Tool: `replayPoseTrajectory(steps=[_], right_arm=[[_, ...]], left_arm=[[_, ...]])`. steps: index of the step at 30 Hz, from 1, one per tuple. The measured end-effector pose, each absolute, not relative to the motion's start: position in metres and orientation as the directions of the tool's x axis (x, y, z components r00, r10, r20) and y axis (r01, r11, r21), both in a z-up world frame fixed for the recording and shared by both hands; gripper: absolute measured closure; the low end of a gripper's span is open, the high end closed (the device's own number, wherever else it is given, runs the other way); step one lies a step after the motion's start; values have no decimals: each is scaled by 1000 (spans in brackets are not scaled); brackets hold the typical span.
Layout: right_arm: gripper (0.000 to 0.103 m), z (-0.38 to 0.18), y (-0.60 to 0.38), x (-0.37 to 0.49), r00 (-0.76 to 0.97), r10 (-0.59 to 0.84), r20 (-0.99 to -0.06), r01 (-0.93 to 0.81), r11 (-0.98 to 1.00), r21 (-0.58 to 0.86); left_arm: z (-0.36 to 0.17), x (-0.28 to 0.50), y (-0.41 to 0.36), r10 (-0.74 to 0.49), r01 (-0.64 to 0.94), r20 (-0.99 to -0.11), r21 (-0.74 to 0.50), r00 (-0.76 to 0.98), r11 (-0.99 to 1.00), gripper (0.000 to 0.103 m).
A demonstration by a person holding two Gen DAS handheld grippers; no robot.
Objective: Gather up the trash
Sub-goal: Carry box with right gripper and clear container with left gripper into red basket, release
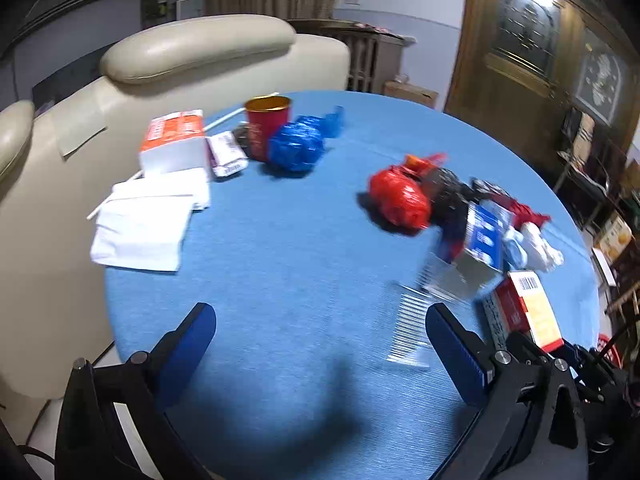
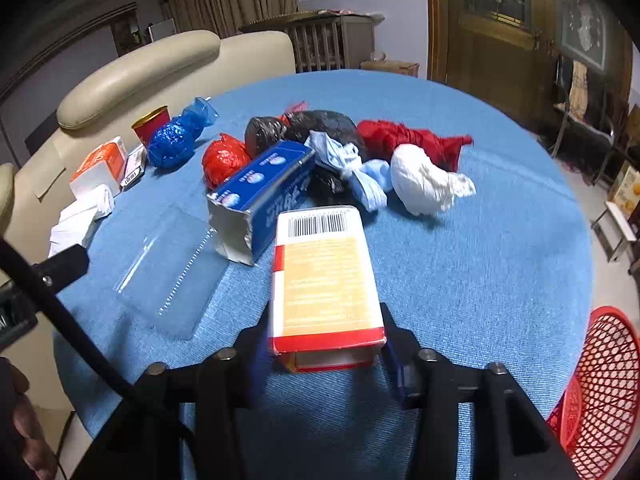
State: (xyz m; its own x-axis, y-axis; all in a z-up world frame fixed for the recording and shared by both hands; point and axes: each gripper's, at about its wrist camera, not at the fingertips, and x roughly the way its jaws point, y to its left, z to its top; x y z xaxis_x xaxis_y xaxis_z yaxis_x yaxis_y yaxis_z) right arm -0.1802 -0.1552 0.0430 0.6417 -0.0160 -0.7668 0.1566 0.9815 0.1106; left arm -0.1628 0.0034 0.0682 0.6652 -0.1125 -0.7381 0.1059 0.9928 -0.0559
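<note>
Trash lies on a round blue table [image 1: 304,248]. My right gripper [image 2: 324,332] is shut on a red, white and yellow carton [image 2: 324,280], held just above the table; it also shows in the left wrist view [image 1: 524,312]. My left gripper [image 1: 320,336] is open and empty above the near table edge. A clear plastic sheet [image 1: 412,320] lies by its right finger. A blue box [image 2: 260,192], a red bag [image 2: 222,158], black bags [image 2: 320,128], a red cloth [image 2: 408,136] and a white wad [image 2: 424,180] are piled beyond the carton.
A red cup [image 1: 268,124], blue foil ball [image 1: 296,146], orange-white box [image 1: 176,140] and white papers [image 1: 144,224] sit at the far left. A red mesh basket [image 2: 600,392] stands off the table's right edge. A beige sofa [image 1: 192,52] is behind.
</note>
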Motion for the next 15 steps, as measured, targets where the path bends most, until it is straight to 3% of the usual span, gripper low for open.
replayPoseTrajectory(steps=[11, 12, 14, 15], right_arm=[[54, 72, -206, -219, 722, -27, -691, 209, 961, 180], [54, 74, -213, -224, 728, -32, -685, 220, 957, 189], [54, 77, -226, -234, 735, -45, -676, 244, 949, 202], [54, 78, -234, -239, 737, -55, -674, 260, 943, 208]], left_arm=[[40, -157, -61, -113, 246, -777, 56, 620, 968, 3], [36, -156, -65, -121, 266, -784, 57, 608, 962, 8], [30, -152, -67, -141, 291, -807, 39, 573, 956, 49], [25, -149, -67, -150, 296, -825, 22, 545, 955, 58]])
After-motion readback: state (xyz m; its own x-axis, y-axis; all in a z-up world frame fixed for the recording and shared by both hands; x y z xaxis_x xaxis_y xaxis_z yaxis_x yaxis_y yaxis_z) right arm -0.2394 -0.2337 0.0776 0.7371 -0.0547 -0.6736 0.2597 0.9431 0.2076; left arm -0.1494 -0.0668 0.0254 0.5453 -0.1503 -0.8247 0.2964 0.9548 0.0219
